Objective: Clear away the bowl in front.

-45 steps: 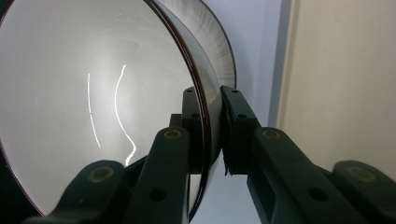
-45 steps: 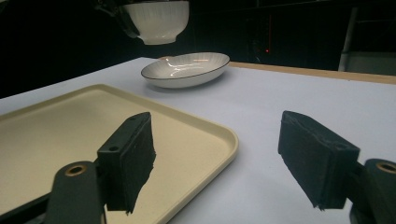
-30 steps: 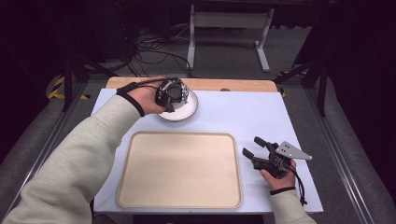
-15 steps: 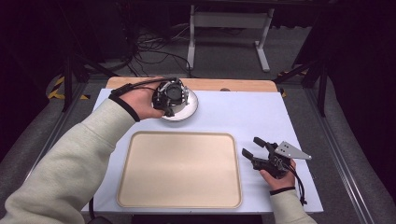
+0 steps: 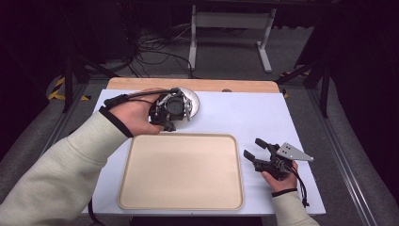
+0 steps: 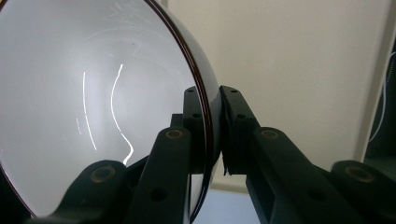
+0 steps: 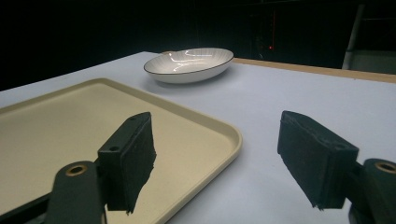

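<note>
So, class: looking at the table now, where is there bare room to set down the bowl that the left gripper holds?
The beige tray is bare across its whole inside. The white table is also free between the tray's far edge and the wooden strip. It is tight by the right gripper, beside the tray. The left gripper grips the bowl by its rim.
</note>
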`<action>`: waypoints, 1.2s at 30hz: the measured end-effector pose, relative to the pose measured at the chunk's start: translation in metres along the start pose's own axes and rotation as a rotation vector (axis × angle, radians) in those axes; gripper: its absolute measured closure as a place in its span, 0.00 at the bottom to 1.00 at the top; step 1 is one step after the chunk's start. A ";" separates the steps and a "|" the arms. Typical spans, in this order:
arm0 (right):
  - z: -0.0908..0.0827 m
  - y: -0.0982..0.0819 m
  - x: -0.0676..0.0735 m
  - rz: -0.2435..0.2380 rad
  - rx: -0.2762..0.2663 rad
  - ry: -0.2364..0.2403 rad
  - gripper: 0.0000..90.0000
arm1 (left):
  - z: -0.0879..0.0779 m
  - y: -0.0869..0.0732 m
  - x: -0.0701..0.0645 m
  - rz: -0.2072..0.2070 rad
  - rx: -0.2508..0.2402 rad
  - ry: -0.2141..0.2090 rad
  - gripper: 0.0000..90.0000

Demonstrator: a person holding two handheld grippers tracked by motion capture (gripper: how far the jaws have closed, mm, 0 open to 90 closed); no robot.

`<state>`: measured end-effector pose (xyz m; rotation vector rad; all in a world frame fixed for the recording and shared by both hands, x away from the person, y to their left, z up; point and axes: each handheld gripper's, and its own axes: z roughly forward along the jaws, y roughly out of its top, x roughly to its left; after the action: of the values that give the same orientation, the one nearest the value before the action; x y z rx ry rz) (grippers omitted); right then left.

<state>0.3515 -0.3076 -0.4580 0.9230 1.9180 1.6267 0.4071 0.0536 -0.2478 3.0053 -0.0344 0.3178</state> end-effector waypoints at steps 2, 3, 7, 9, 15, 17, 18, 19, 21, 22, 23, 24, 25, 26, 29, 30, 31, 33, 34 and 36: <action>0.000 0.000 0.000 -0.001 0.001 0.001 0.31 | -0.005 0.000 -0.008 0.009 -0.010 0.005 0.92; 0.000 0.000 0.000 0.000 0.001 0.001 0.31 | -0.007 0.000 -0.011 0.009 -0.014 0.007 0.92; 0.000 0.000 0.000 -0.002 0.002 0.001 0.31 | -0.014 0.001 -0.021 0.021 -0.034 0.005 0.92; 0.000 0.000 0.000 -0.003 0.003 0.001 0.31 | -0.017 0.002 -0.027 0.024 -0.036 -0.003 0.92; 0.000 0.000 0.000 -0.002 0.003 0.002 0.31 | -0.016 0.006 -0.040 0.059 -0.009 -0.019 0.92; 0.000 0.000 0.000 -0.003 0.003 0.001 0.31 | -0.016 0.007 -0.043 0.067 -0.010 -0.020 0.92; 0.000 0.000 0.000 -0.003 0.003 0.001 0.31 | -0.016 0.008 -0.044 0.065 -0.011 -0.020 0.92; 0.000 0.000 0.000 -0.002 0.003 0.001 0.31 | -0.016 0.008 -0.045 0.065 -0.012 -0.019 0.92; 0.000 0.000 0.000 -0.002 0.003 0.001 0.31 | -0.016 0.009 -0.047 0.067 -0.011 -0.020 0.92; 0.000 0.000 0.000 -0.002 0.003 0.001 0.30 | -0.015 0.009 -0.048 0.067 -0.018 -0.019 0.92; 0.000 0.000 0.000 -0.003 0.002 0.001 0.30 | -0.014 0.009 -0.050 0.063 -0.026 -0.016 0.92; 0.000 0.000 0.000 -0.004 0.002 0.000 0.30 | -0.014 0.009 -0.051 0.064 -0.038 -0.012 0.92; 0.000 0.000 0.000 -0.005 0.002 0.000 0.30 | -0.012 0.009 -0.053 0.057 -0.050 -0.008 0.92; 0.000 0.000 0.000 -0.005 0.002 0.000 0.30 | -0.011 0.009 -0.054 0.055 -0.052 -0.005 0.92; 0.000 0.000 0.001 -0.006 0.003 0.001 0.30 | -0.001 0.013 -0.061 0.045 -0.035 -0.023 0.92; 0.000 0.000 0.000 -0.006 0.003 0.001 0.30 | 0.001 0.013 -0.062 0.039 -0.037 -0.030 0.92; 0.000 0.000 0.000 -0.006 0.003 0.001 0.30 | 0.001 0.013 -0.062 0.039 -0.037 -0.030 0.92; 0.000 0.000 0.000 -0.007 0.003 0.002 0.30 | 0.006 0.014 -0.065 0.039 -0.041 -0.039 0.92; 0.000 0.000 0.000 -0.007 0.003 0.002 0.30 | 0.008 0.013 -0.067 0.027 -0.048 -0.037 0.92; 0.000 0.000 0.000 -0.007 0.004 0.004 0.30 | 0.012 0.014 -0.069 0.009 -0.053 -0.038 0.92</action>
<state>0.3514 -0.3071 -0.4578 0.9144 1.9257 1.6219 0.3415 0.0394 -0.2724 2.9589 -0.0594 0.2558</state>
